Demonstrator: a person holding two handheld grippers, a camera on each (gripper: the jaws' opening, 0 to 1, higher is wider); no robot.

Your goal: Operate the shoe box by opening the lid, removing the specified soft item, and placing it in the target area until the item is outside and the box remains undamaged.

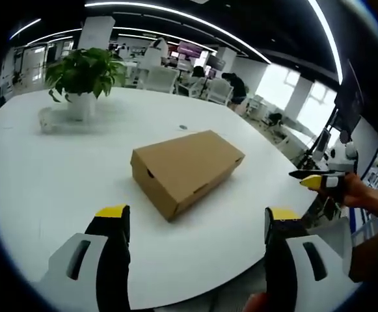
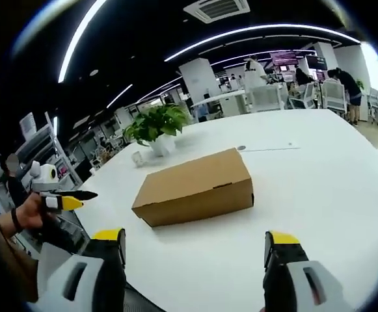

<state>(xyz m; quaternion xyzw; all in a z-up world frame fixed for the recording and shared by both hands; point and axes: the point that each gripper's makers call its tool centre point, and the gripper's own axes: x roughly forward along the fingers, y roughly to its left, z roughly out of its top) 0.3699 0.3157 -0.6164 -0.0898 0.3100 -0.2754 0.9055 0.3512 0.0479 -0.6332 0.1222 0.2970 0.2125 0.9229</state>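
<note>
The shoe box (image 1: pixel 187 170) (image 2: pixel 196 186) sits closed on the white bench (image 1: pixel 39 175) (image 2: pixel 332 188), well this side of the potted plant (image 1: pixel 84 77) (image 2: pixel 157 127). In the left gripper view its long axis runs diagonally, one short end toward the camera with a small slot in it. Plain brown cardboard, no print I can make out. Left gripper (image 1: pixel 195 224) and right gripper (image 2: pixel 195 247) both hover short of the box, jaws spread wide, nothing held. Background office is too blurry to read.
</note>
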